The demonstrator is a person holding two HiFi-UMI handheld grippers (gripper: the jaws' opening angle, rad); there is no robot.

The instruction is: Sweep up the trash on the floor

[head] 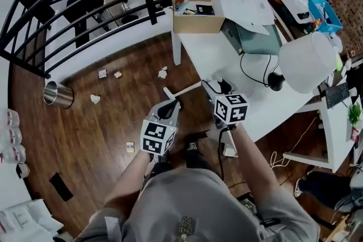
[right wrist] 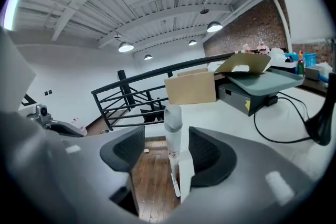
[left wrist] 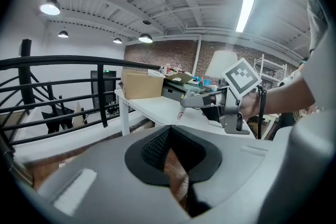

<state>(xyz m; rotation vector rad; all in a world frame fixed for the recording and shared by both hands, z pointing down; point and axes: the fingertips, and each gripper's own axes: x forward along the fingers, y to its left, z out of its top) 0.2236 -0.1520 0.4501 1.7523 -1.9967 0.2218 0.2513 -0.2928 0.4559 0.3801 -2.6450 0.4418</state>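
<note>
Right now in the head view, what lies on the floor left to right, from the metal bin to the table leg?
metal bin, white wad, small carton, tan scrap, yellow box, crumpled paper, table leg

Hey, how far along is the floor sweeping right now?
Nothing looks swept yet: paper scraps are scattered on the wood floor. In hand: nothing; the right gripper is open around a white handle, the left gripper shut and empty. Left: grip the handle, sweep everything up.
</note>
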